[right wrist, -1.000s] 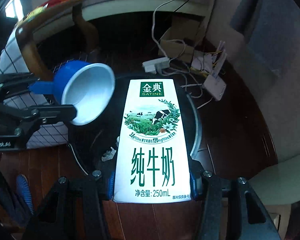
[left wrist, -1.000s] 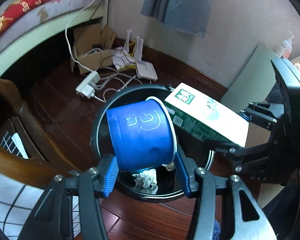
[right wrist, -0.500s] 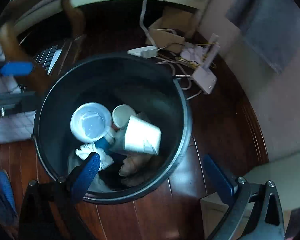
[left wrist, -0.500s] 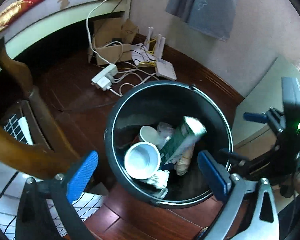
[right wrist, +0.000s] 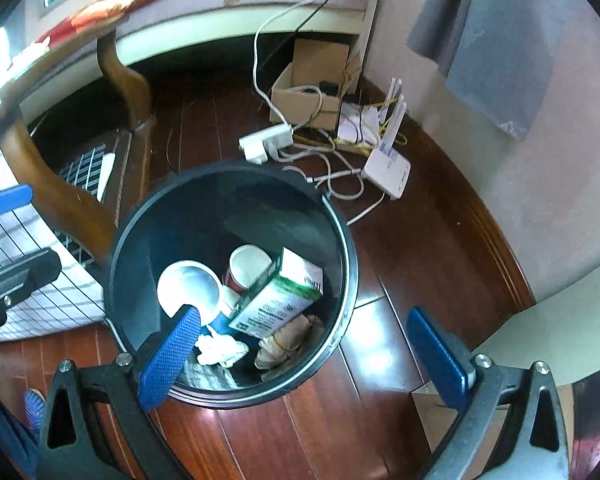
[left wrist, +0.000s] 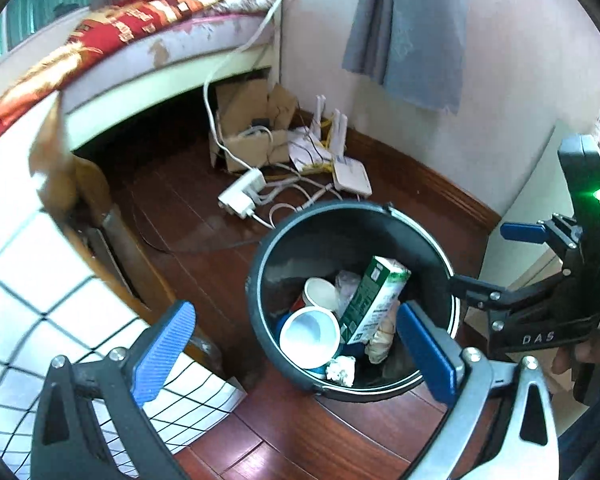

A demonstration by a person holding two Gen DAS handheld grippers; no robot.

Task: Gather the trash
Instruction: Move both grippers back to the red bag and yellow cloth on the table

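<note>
A black round trash bin stands on the wood floor. Inside lie a blue cup with a white inside, a green and white milk carton, a red paper cup, crumpled white tissue and a brown wrapper. My left gripper is open and empty above the bin's near rim. My right gripper is open and empty above the bin; it also shows in the left wrist view.
A wooden chair with a checked cushion stands left of the bin. A power strip, cables, a white router and a cardboard box lie by the wall. A bed is behind.
Both grippers opened: the blue cup and the milk carton dropped into the bin. Both grippers have since risen and pulled back from the bin.
</note>
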